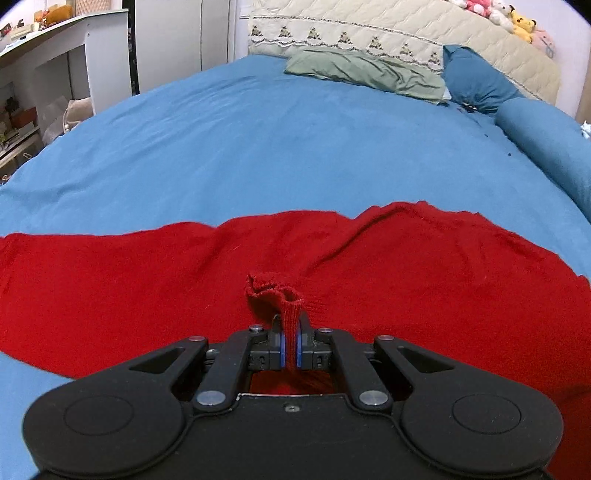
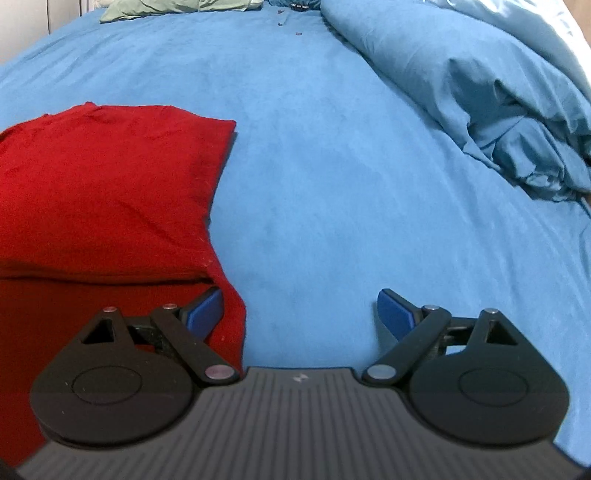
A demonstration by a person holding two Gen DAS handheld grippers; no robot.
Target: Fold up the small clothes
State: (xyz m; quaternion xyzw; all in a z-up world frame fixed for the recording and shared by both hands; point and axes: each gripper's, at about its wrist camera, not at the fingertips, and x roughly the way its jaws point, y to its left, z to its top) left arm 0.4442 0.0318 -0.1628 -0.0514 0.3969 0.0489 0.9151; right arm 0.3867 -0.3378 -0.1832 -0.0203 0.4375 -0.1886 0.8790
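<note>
Left wrist view
left tongs: left gripper (image 1: 290, 345) clamped on a ribbed cuff (image 1: 275, 295) of the red knit sweater (image 1: 406, 266), cuff sticking up past the pads
sweater place: spread flat just ahead of and under the tongs, on the blue bedsheet (image 1: 277, 147)
beyond tongs: green pillow (image 1: 365, 72) far ahead, plush toys (image 1: 517, 18) far ahead-right
step: likely sleeve fold, cuff held for carrying across the body
writing: none readable

Right wrist view
right tongs: right gripper (image 2: 300, 314) spread wide, holding nothing; left pad (image 2: 203, 312) touching the sweater edge (image 2: 229, 310)
sweater place: ahead-left of tongs
duvet: bunched blue duvet (image 2: 498, 92) ahead-right
next: likely needs closing on the hem or side edge, then folding together with the left
writing: small logo on the gripper body, unreadable
</note>
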